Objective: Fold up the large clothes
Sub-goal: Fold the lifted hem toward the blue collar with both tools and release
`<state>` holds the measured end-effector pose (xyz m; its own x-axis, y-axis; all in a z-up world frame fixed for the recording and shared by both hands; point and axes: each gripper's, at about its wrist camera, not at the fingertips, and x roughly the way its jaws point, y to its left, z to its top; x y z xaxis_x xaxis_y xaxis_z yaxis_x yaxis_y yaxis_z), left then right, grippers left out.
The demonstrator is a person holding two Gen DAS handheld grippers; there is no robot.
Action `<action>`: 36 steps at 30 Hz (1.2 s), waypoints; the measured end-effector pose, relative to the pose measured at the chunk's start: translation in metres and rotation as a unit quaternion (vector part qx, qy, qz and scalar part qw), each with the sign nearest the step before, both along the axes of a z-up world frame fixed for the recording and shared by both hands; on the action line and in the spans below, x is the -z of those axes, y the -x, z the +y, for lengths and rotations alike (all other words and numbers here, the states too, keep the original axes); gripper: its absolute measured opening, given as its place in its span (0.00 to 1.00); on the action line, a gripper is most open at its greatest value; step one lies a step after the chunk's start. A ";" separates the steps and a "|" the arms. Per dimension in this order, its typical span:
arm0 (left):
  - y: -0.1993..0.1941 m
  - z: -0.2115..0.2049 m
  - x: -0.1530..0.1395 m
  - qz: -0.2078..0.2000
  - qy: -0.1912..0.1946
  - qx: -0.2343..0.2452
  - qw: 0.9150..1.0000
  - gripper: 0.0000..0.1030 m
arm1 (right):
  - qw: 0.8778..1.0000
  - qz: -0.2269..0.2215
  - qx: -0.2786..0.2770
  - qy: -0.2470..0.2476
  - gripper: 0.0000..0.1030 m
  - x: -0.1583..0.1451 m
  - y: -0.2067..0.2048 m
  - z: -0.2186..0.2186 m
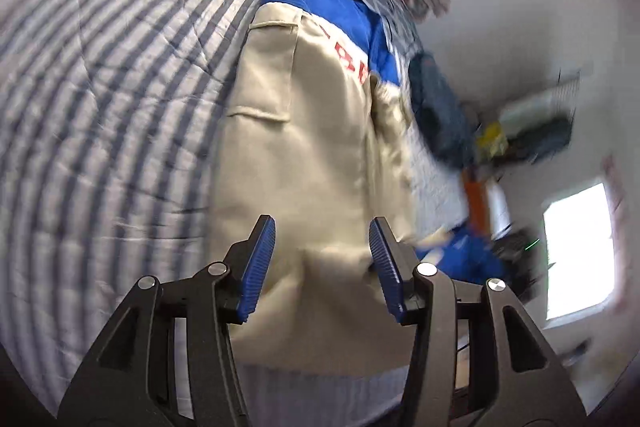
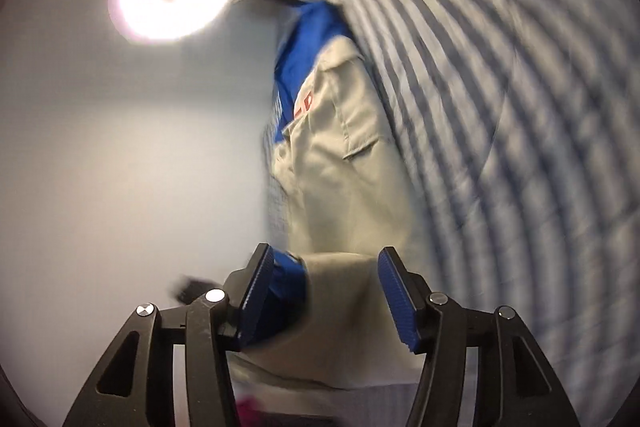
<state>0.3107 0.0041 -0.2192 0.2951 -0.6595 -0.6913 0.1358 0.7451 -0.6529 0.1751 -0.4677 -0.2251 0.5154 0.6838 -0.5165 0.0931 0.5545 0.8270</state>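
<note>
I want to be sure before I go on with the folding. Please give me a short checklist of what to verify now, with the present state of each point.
1. Left gripper jaws open, pads off the cloth: ok.
2. Right gripper jaws open: ok; whether its left pad touches the blue cloth, cannot tell.
3. Beige and blue work jacket with red lettering lies folded into a long narrow strip on the grey-and-white striped bed cover: ok.
4. Near end of the jacket lies flat: not ok, it bulges between the right gripper's fingers.
5. Far blue end lies straight: cannot tell, the pictures are blurred.
</note>
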 end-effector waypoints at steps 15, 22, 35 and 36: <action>0.045 0.000 -0.006 -0.079 -0.139 0.132 0.978 0.56 | 0.934 -0.112 -0.186 0.284 0.69 -0.014 0.011 0.094; 0.047 -0.059 0.002 -0.110 -0.150 0.226 0.956 0.61 | 0.927 -0.136 -0.200 0.286 0.80 -0.013 -0.007 0.109; 0.008 -0.079 0.035 -0.064 -0.111 0.223 0.966 0.65 | 0.939 -0.106 -0.260 0.200 0.74 0.021 -0.046 0.119; 0.010 -0.074 0.036 -0.060 -0.107 0.223 0.967 0.65 | 0.941 -0.103 -0.264 0.186 0.73 0.023 -0.044 0.116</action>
